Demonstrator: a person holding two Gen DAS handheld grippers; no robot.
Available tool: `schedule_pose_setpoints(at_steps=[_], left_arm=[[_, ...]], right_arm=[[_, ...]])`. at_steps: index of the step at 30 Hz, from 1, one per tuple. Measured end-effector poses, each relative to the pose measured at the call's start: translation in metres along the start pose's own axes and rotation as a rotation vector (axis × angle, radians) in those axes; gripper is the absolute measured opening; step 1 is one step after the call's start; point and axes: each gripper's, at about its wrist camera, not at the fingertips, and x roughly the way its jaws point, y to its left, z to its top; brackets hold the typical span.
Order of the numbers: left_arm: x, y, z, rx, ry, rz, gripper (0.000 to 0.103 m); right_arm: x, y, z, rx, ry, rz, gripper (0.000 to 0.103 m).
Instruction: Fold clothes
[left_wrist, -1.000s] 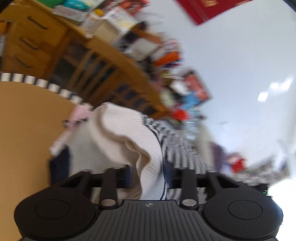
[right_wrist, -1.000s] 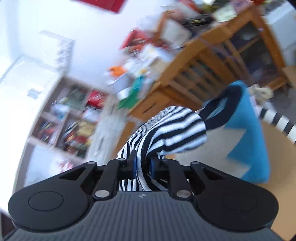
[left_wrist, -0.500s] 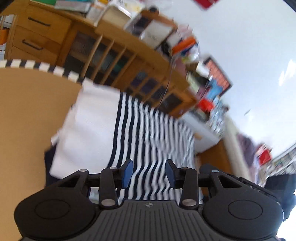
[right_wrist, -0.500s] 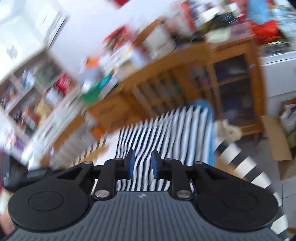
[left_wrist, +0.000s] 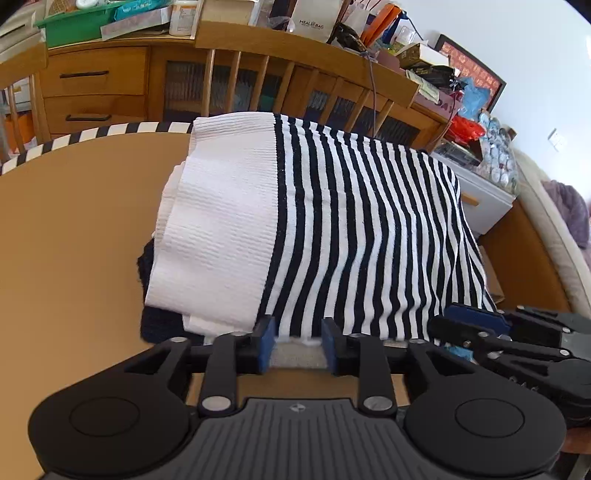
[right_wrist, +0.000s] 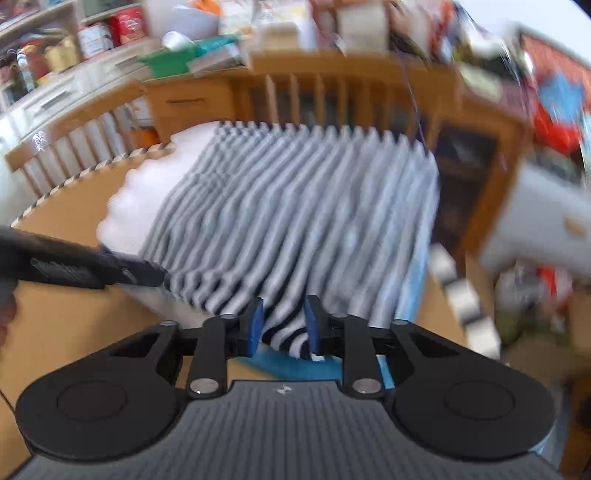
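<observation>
A black-and-white striped sweater (left_wrist: 362, 229) with a white ribbed band (left_wrist: 221, 221) lies folded flat on the tan table (left_wrist: 74, 240). My left gripper (left_wrist: 297, 343) sits at the sweater's near edge. Its jaws are opening, and only a strip of white hem shows in the gap, untouched by the pads. In the right wrist view, which is blurred, my right gripper (right_wrist: 283, 330) is shut on a striped fold at the sweater's (right_wrist: 295, 214) near right corner. Each gripper shows in the other's view: the right gripper (left_wrist: 461, 325) and the left gripper (right_wrist: 144, 275).
A dark navy garment (left_wrist: 159, 321) pokes out under the sweater's left side, and a blue cloth (right_wrist: 413, 291) under its right. The table has a striped rim (left_wrist: 92, 134). Behind it stand a wooden chair back (left_wrist: 258, 85) and a cluttered sideboard (left_wrist: 99, 88).
The sweater hung bunched up from both grippers. It now lies spread flat on the table. Both grippers have come down to its near edge, and the left one has let go.
</observation>
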Motion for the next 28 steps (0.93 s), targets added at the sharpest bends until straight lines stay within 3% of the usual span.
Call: schedule_pose_setpoints(at_steps=[1, 3, 4, 5, 6, 9, 11, 22, 28], left_arm=[[-0.010, -0.003, -0.004, 0.028, -0.018, 0.028, 0.059], [-0.032, -0.009, -0.012, 0.075, -0.058, 0.063, 0.071], [-0.044, -0.015, -0.017, 0.078, -0.080, 0.075, 0.087], [-0.054, -0.020, -0.020, 0.077, -0.104, 0.085, 0.102], [-0.063, -0.023, -0.024, 0.071, -0.129, 0.089, 0.103], [-0.076, -0.029, -0.025, 0.052, -0.142, 0.079, 0.103], [-0.083, -0.032, -0.028, 0.031, -0.113, 0.072, 0.103], [-0.114, -0.050, -0.037, 0.109, -0.167, 0.119, 0.103], [-0.121, -0.049, -0.039, 0.089, -0.187, 0.047, 0.103]], right_arm=[[-0.012, -0.002, -0.003, 0.049, -0.024, -0.010, 0.022], [-0.042, 0.000, -0.011, 0.127, -0.104, -0.038, 0.034], [-0.058, 0.004, -0.015, 0.135, -0.142, -0.049, 0.039], [-0.071, 0.011, -0.019, 0.126, -0.176, -0.060, 0.059], [-0.084, 0.018, -0.024, 0.111, -0.209, -0.072, 0.068], [-0.106, 0.038, -0.030, 0.032, -0.234, -0.120, 0.077], [-0.116, 0.043, -0.033, 0.031, -0.236, -0.122, 0.078], [-0.144, 0.055, -0.045, 0.073, -0.226, -0.089, 0.084], [-0.145, 0.053, -0.047, 0.083, -0.212, -0.074, 0.085]])
